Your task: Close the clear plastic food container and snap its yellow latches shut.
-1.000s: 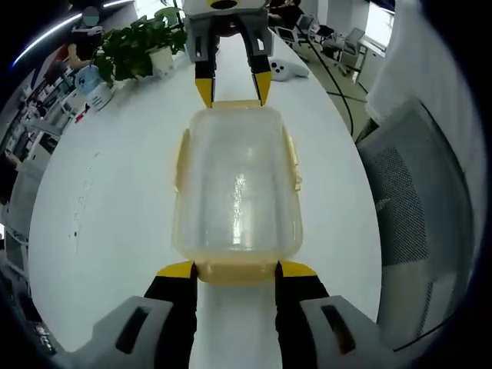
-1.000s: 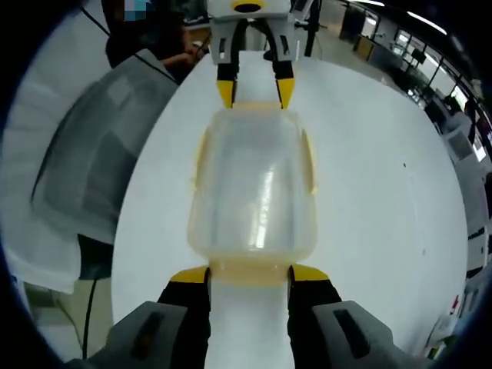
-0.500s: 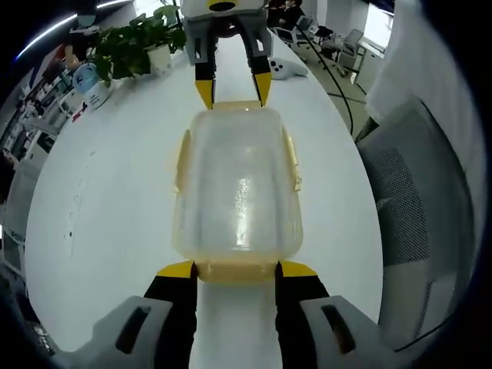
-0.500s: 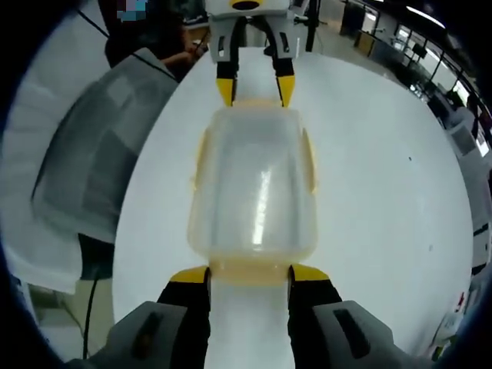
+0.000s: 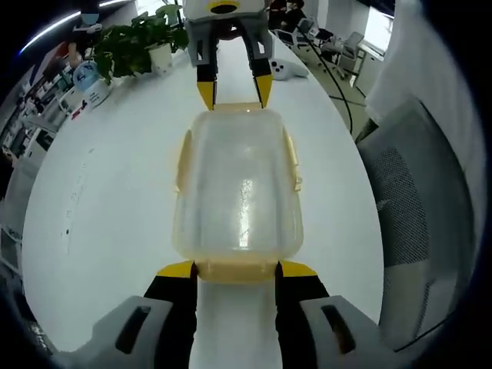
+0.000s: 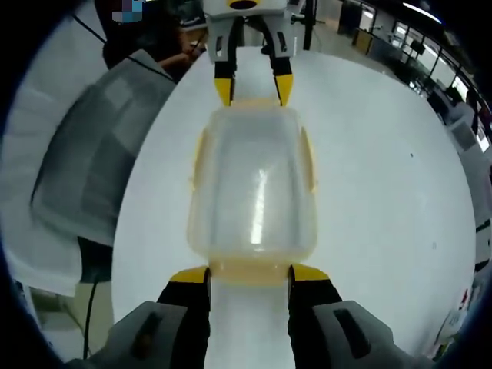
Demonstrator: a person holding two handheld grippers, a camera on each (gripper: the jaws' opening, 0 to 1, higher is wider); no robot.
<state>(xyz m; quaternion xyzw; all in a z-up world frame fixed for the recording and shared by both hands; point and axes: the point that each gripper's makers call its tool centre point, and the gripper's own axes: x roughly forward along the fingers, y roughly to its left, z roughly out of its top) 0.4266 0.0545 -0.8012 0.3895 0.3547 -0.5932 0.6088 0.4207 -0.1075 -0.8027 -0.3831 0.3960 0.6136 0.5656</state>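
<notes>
The clear plastic container (image 5: 234, 184) lies lengthwise on the white table (image 5: 100, 207) with its lid on. Yellow latches (image 5: 292, 157) run along both long sides. My left gripper (image 5: 234, 269) is open at the container's near short end, its yellow tips on either side of the yellow end latch (image 5: 234, 271). My right gripper (image 5: 233, 88) faces it at the far end, also open. In the right gripper view the same container (image 6: 254, 192) has my right gripper (image 6: 249, 273) at its near end and the left gripper (image 6: 252, 86) at the far end.
A potted plant (image 5: 134, 46) and a white device (image 5: 284, 71) sit at the far end of the table. A grey mesh chair (image 5: 419, 200) stands beside the table edge, and it appears again as the chair (image 6: 84, 161) in the right gripper view.
</notes>
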